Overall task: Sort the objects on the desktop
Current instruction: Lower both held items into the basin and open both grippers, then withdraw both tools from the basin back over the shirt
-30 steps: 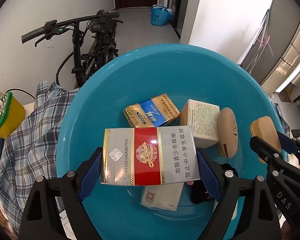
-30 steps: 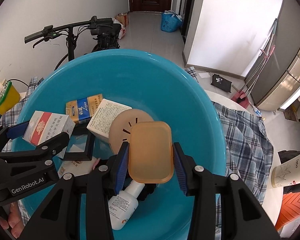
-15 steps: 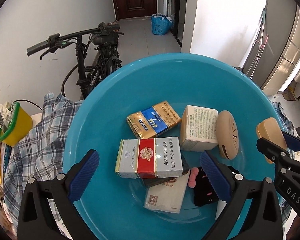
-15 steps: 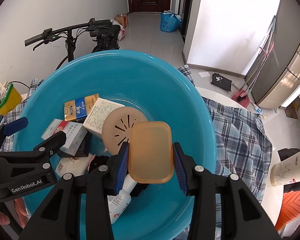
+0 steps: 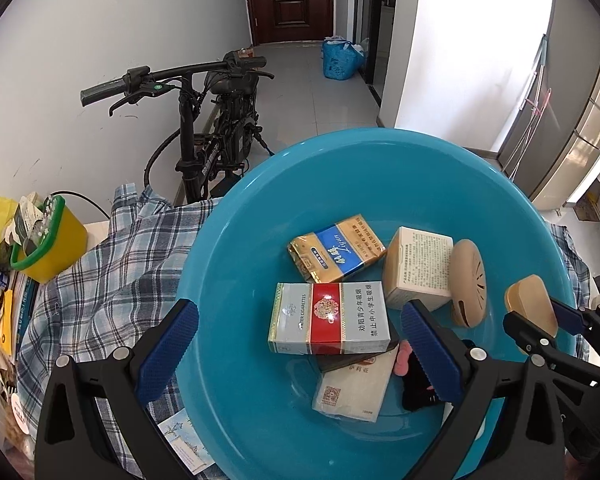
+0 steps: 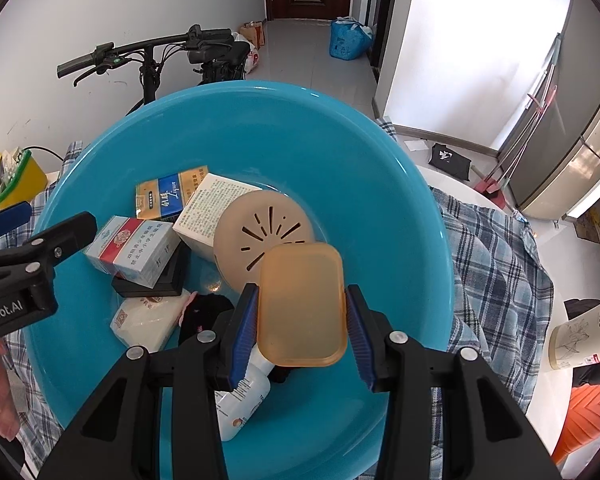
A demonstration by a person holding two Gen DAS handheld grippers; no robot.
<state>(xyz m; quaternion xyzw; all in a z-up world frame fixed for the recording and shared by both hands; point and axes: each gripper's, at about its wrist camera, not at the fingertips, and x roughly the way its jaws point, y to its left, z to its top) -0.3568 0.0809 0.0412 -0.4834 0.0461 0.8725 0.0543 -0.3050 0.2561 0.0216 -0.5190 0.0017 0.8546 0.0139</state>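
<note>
Released a moment ago, the red-and-silver cigarette pack [image 5: 330, 317] now lies in the blue basin [image 5: 236, 248], ahead of the left gripper [image 5: 298, 354], whose jaws have spread wide and hold nothing. That pack rests on a black box [image 6: 172, 276] and other items at the basin's bottom. Around the basin, a plaid cloth [image 5: 112, 264] covers the desk. Beyond the pack, further from the left gripper, sit a gold-and-blue cigarette pack [image 5: 336, 248] and a white printed carton [image 5: 418, 266], with a round tan vented disc [image 6: 264, 232] leaning against the carton. To the right, the right gripper [image 6: 302, 332] hangs over the basin with its jaws closed on a translucent orange lid [image 6: 302, 304], held flat between the pads. Under it lie a white bottle [image 6: 242, 398], a sealed white packet [image 6: 148, 322] and something black with pink parts that I cannot identify.
</note>
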